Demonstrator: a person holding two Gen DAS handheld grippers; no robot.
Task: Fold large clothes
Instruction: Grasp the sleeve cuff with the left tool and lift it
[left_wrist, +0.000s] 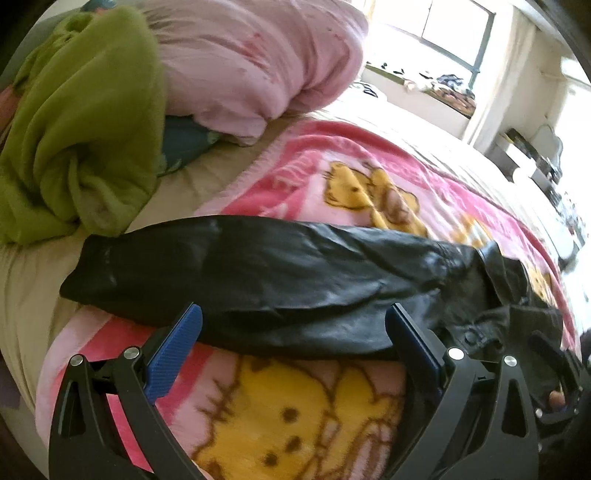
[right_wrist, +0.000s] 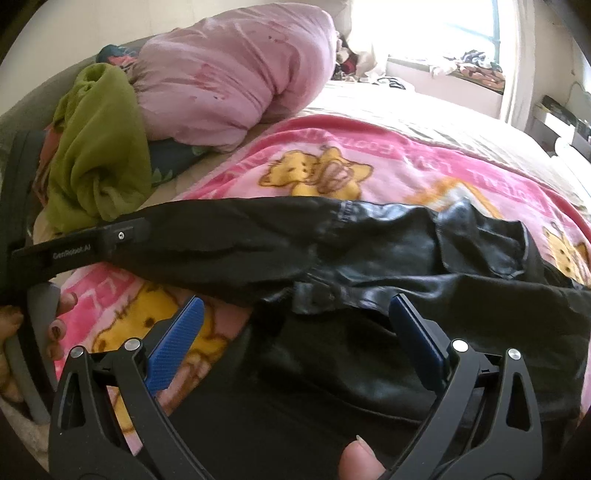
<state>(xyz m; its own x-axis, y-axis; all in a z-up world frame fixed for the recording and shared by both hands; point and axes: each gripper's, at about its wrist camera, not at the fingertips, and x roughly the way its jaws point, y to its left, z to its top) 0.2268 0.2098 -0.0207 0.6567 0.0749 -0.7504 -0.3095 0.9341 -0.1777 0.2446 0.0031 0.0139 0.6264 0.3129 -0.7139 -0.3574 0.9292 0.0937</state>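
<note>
Both tongs (left_wrist: 295, 332) (right_wrist: 295, 325) agape just above black jacket (left_wrist: 258, 280) on blanket (left_wrist: 295, 406).

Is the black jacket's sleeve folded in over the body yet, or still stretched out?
Stretched out. The sleeve of the black jacket lies straight across the pink blanket, its cuff end pointing away from the body.

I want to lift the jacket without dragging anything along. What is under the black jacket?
The black jacket lies on the pink bear-print blanket, which shows all around it; its sleeve end reaches the beige sheet. Whatever lies beneath the jacket's body is covered.
</note>
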